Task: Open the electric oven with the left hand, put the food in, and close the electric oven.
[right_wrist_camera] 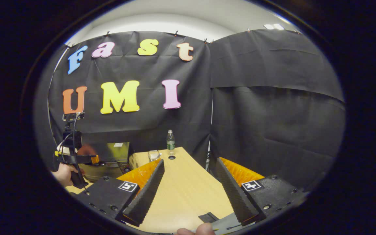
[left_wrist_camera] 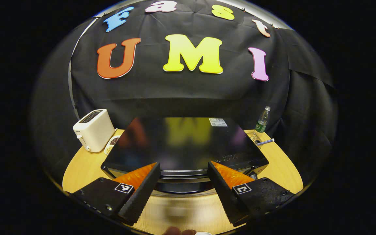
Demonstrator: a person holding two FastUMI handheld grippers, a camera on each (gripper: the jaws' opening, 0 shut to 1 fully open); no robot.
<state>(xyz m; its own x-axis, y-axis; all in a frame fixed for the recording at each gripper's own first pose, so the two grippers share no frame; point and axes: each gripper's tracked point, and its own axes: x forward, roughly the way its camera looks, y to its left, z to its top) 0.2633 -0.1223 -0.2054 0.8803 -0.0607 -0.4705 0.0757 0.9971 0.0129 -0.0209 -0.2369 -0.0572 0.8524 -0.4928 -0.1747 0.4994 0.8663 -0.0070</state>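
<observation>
Left gripper (left_wrist_camera: 183, 169), jaws spread, poised above the closed electric oven (left_wrist_camera: 184, 147). Right gripper (right_wrist_camera: 189, 169), jaws spread, empty, over the wooden table (right_wrist_camera: 184, 189).

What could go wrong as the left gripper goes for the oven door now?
The left gripper hangs open above the oven, whose glossy top hides the door handle, so it may miss the grip. The toaster and plate sit close beside the oven; a wide swing could knock them.
</observation>
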